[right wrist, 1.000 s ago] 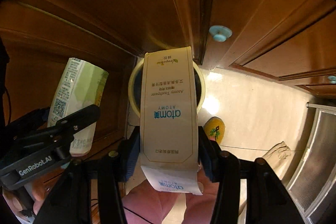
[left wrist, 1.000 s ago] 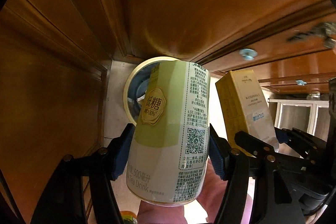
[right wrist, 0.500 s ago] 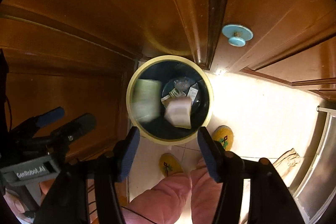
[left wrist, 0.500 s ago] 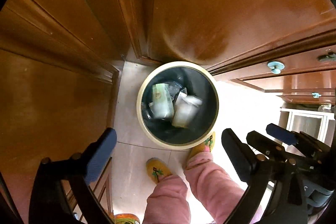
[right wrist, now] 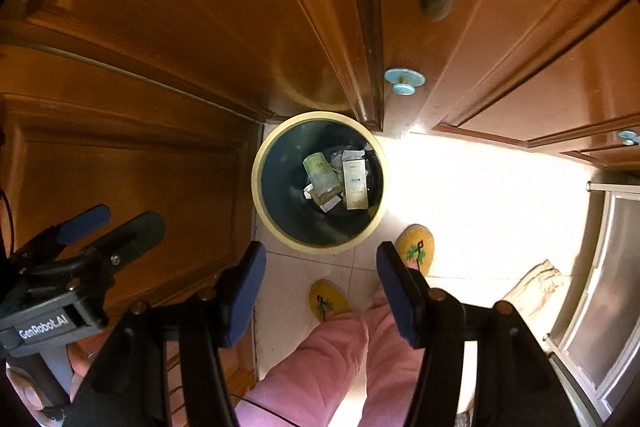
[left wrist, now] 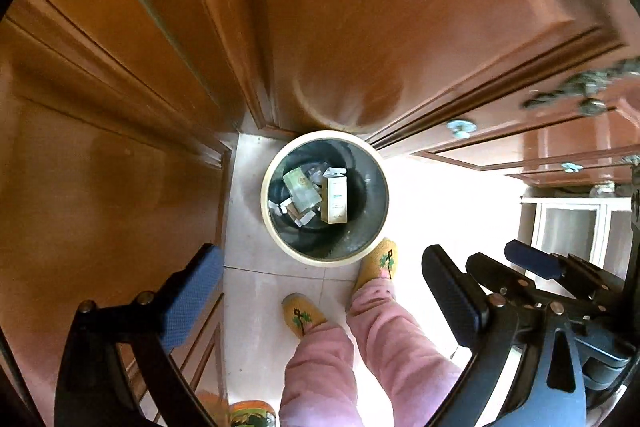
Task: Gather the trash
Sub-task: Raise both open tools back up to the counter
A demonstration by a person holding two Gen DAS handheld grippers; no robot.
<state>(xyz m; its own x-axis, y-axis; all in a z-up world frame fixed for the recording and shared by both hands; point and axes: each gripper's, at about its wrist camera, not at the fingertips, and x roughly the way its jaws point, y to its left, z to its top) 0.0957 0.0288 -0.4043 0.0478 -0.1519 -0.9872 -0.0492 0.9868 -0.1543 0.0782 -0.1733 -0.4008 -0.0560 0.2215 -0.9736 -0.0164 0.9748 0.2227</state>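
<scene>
While both tools hung over the bin [left wrist: 276,239], the left tool [left wrist: 320,291] gaped wide and the right tool [right wrist: 320,287] stood partly open, each empty. The bin sat on the floor [right wrist: 480,211], tight in the cabinet [right wrist: 168,27] corner, slippers [right wrist: 416,247] at its near rim. Inside, the drink carton [right wrist: 320,175] and toothpaste box [right wrist: 355,185] lay flat, side by side, long axes toward the slippers.
</scene>
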